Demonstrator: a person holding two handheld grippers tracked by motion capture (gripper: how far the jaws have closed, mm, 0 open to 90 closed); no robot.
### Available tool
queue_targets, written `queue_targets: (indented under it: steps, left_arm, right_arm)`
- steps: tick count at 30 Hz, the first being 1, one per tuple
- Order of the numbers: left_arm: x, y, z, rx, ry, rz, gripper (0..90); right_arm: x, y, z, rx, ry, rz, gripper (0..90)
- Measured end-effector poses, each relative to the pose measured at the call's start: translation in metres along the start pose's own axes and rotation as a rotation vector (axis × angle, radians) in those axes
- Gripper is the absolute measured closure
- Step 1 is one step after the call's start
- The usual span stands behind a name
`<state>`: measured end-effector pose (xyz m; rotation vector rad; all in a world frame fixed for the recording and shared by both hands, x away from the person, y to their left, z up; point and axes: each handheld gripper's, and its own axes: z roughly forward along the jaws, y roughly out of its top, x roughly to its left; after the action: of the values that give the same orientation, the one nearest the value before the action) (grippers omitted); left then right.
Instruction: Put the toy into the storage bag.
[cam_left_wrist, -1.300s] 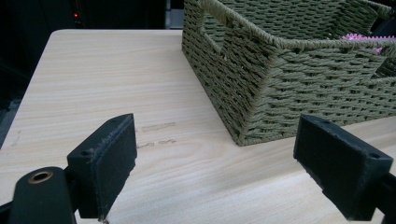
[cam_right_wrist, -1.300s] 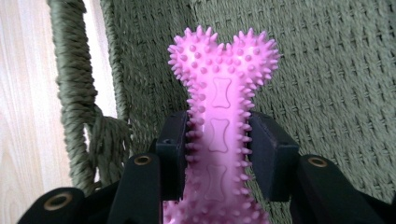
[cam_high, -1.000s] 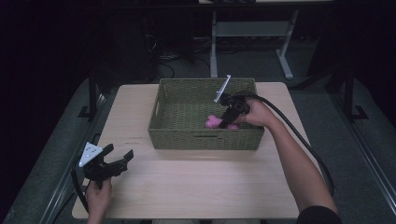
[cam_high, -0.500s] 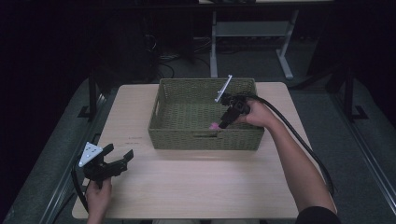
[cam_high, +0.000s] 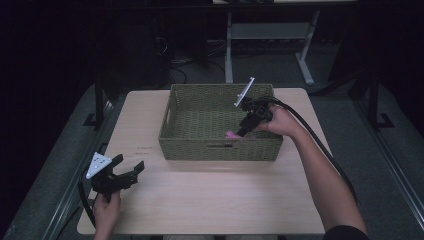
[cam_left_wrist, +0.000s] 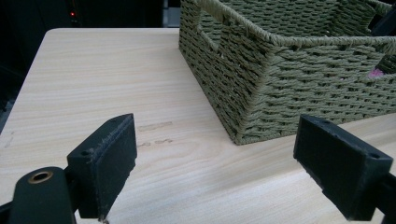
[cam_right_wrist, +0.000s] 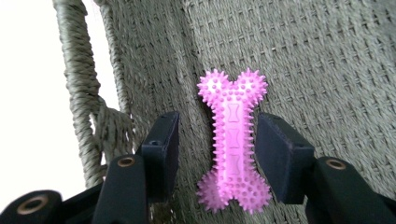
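A spiky pink rubber bone lies on the floor of the green woven basket, near its front wall. My right gripper reaches down into the basket. In the right gripper view its jaws stand either side of the bone and have just been opening; a gap shows on the left side, so the pads no longer squeeze it. My left gripper is held low over the table's front left corner, open wide with nothing between its jaws. The basket's corner is ahead of it.
The basket stands at the back middle of the light wooden table. A cable trails from the right gripper along the forearm. Dark floor and a desk frame lie beyond the far edge.
The right gripper lowered the pink bone from above the basket's front rim onto its floor, and its jaws spread apart. The left gripper stayed put.
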<state>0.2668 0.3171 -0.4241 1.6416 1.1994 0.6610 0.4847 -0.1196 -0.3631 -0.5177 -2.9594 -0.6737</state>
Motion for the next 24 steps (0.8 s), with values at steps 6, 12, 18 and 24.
queue_targets:
  steps: [6,12,18,24]
  left_arm:
    - [-0.001,0.001,0.002,0.0,-0.003,-0.001,12.8]
    - [-0.001,0.001,0.001,-0.001,-0.002,-0.002,12.8]
    - [-0.001,0.0,0.001,-0.001,-0.001,-0.001,12.8]
    - [-0.002,0.001,0.002,0.004,-0.004,0.004,12.8]
  right_arm:
    - [0.003,-0.001,-0.01,-0.028,-0.01,0.005,47.0]
    - [0.006,-0.003,-0.019,-0.053,-0.02,0.009,44.8]
    - [0.009,-0.009,-0.025,-0.064,-0.027,0.014,42.8]
    - [0.012,-0.015,-0.03,-0.08,-0.029,0.03,40.6]
